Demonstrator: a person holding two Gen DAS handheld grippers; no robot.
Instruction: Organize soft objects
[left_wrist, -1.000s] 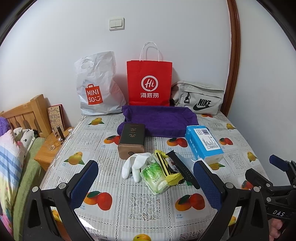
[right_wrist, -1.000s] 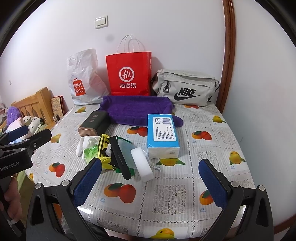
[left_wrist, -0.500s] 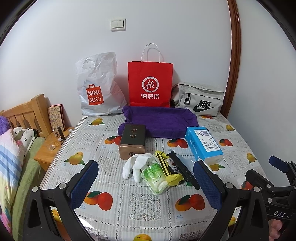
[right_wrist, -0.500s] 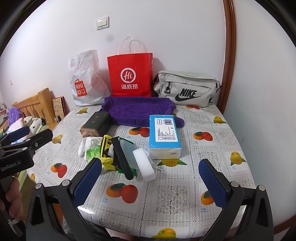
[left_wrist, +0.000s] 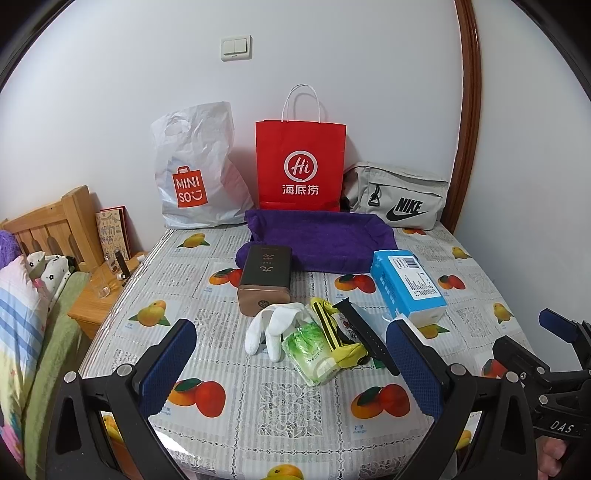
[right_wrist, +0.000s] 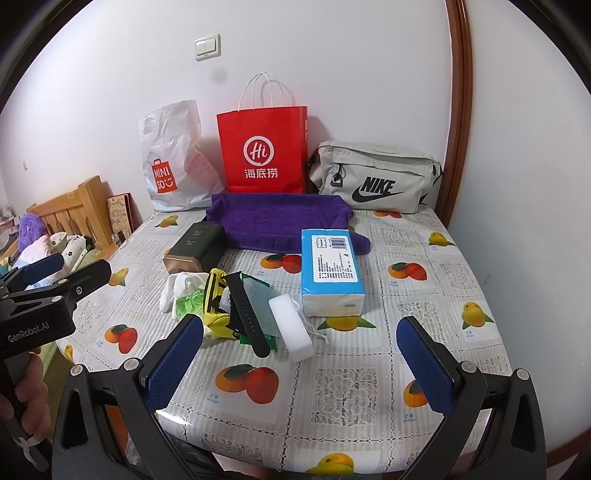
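Note:
A pile lies mid-table: a white glove, a green wipes pack, a yellow pouch, a black strap and a white sponge block. A blue tissue pack lies to the right of it, a brown tin box behind it. A purple towel lies spread further back. My left gripper is open, hovering in front of the pile. My right gripper is open too, just short of the sponge.
A white Miniso bag, a red paper bag and a grey Nike bag stand along the wall. The fruit-print tablecloth covers the table. A wooden headboard, a nightstand and bedding sit at the left.
Both grippers have drifted slightly, so the scene sits a little lower in each view. Nothing on the table has moved, and both grippers stay open.

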